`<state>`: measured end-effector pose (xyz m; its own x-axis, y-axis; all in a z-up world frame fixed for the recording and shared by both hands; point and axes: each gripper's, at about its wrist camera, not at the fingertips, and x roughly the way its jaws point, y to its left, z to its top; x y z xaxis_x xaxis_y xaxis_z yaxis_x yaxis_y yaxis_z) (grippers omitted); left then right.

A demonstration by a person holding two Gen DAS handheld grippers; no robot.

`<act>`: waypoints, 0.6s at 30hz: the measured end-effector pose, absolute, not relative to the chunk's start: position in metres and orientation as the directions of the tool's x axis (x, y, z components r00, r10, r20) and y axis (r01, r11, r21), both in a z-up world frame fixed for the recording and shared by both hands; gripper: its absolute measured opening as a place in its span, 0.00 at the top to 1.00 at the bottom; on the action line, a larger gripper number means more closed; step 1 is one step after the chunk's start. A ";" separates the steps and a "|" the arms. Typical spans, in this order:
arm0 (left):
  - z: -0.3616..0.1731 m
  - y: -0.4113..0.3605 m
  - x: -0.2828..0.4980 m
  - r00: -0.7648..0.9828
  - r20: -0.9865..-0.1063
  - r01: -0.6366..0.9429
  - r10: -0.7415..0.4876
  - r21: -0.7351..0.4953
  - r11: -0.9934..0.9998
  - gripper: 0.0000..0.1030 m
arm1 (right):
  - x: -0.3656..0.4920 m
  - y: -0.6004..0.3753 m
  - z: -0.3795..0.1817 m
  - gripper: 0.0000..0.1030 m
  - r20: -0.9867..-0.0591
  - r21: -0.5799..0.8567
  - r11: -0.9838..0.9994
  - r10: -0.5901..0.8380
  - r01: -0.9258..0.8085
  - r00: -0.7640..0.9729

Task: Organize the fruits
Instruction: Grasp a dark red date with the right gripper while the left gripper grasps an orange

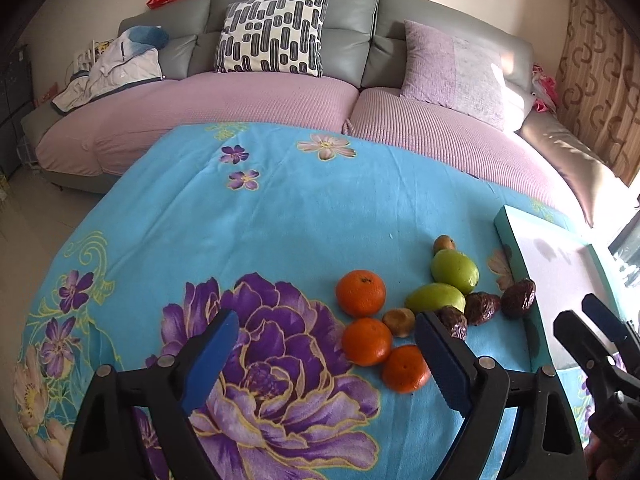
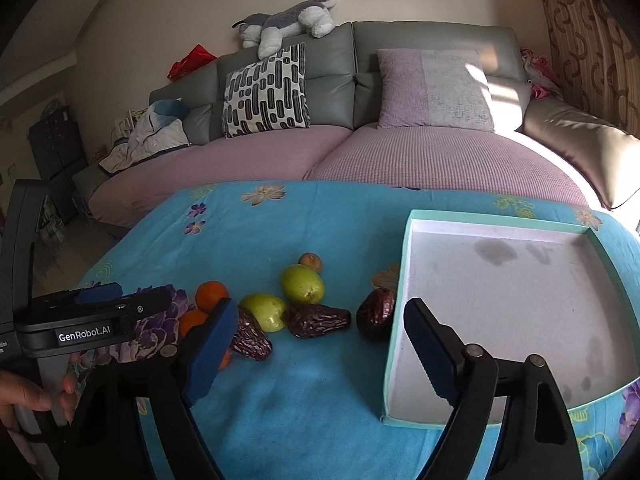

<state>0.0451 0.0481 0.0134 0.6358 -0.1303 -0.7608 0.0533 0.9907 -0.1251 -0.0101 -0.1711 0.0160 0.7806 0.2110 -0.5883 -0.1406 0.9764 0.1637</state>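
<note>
A heap of fruit lies on the blue flowered cloth (image 1: pixel 280 220): three oranges (image 1: pixel 361 293), two green fruits (image 1: pixel 455 271), two small brown fruits (image 1: pixel 399 321) and three dark red dates (image 1: pixel 518 297). My left gripper (image 1: pixel 326 360) hovers open just before the oranges, its right finger near the closest orange (image 1: pixel 405 369). My right gripper (image 2: pixel 320 354) is open and empty over bare cloth, between the dates (image 2: pixel 318 320) and the near left corner of the teal-rimmed white tray (image 2: pixel 400 280). The tray holds nothing. Each gripper shows at the other view's edge.
A grey sofa (image 2: pixel 360 64) with purple seat covers, cushions and a plush dog (image 2: pixel 288 20) runs along the table's far side. A hand (image 2: pixel 28 396) holds the left gripper's handle. A curtain (image 1: pixel 600 80) hangs at the right.
</note>
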 end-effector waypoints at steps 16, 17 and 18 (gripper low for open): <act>0.001 0.078 0.079 0.599 -0.786 -0.008 -0.150 -0.193 0.981 0.14 | 0.029 -0.114 -0.028 0.36 -0.700 0.183 0.939 0.331 -0.290 0.632; -0.001 0.078 0.078 0.594 -0.789 -0.008 -0.155 -0.199 0.980 0.14 | 0.029 -0.113 -0.030 0.37 -0.707 0.183 0.939 0.331 -0.291 0.625; -0.004 0.078 0.076 0.591 -0.791 -0.008 -0.160 -0.204 0.979 0.14 | 0.030 -0.112 -0.032 0.38 -0.711 0.182 0.939 0.330 -0.291 0.621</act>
<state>0.0763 0.0777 -0.0037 0.5906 -0.1601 -0.7909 -0.0084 0.9788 -0.2044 0.0295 -0.1119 -0.0317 0.6208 0.3300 -0.7112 -0.2913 0.9393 0.1816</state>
